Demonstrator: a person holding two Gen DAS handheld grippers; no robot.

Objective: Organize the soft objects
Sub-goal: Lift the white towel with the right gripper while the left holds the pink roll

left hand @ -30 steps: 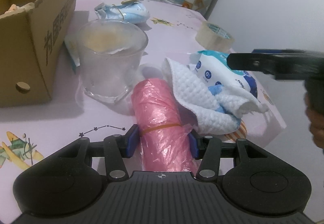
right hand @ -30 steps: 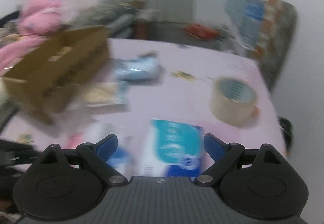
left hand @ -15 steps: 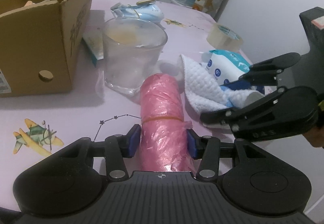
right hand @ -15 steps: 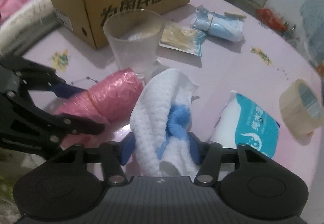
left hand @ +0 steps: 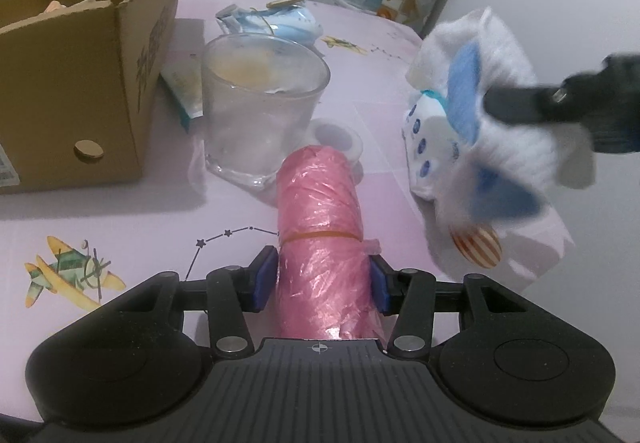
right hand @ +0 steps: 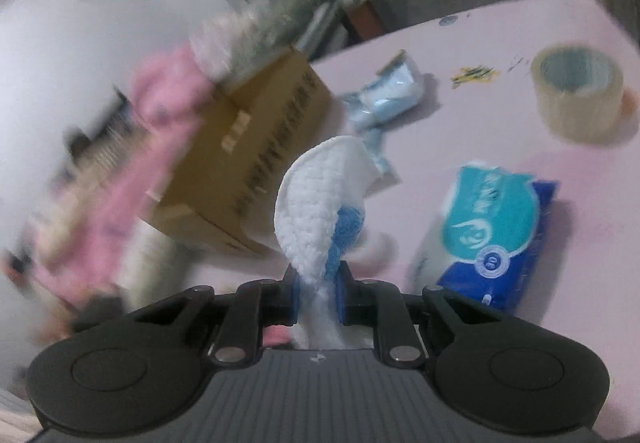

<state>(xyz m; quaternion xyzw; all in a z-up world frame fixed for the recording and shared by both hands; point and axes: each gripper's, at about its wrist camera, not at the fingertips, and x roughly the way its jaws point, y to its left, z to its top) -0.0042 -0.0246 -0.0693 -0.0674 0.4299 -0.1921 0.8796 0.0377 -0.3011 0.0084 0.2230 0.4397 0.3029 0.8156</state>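
Pink plastic, rolled into a fat cylinder and cinched by an orange rubber band, fills the left gripper [left hand: 319, 285]: this pink roll [left hand: 320, 219] lies on the pale pink table [left hand: 120, 227] with its near end between the blue pads, which press on both of its sides. Its far end almost touches a frosted glass cup [left hand: 260, 111], which stands just right of the open cardboard box [left hand: 76, 75]. The right gripper [right hand: 318, 297] has just been closing, and its jaws now stand narrow, pinched on a white waffle cloth [right hand: 316, 199] with a blue piece bundled inside; the cloth sticks up and forward from the pads. In the left wrist view the same cloth [left hand: 500, 115] is blurred and hangs clear of the table, above a blue-and-white tissue pack [left hand: 424, 139] near the table's right edge. In the right wrist view that tissue pack [right hand: 496, 231] lies flat on the table, with a roll of clear tape [right hand: 576, 95] beyond it and a light blue packet [right hand: 388, 91] beside the box [right hand: 256, 147]. Much of this view is smeared by motion.
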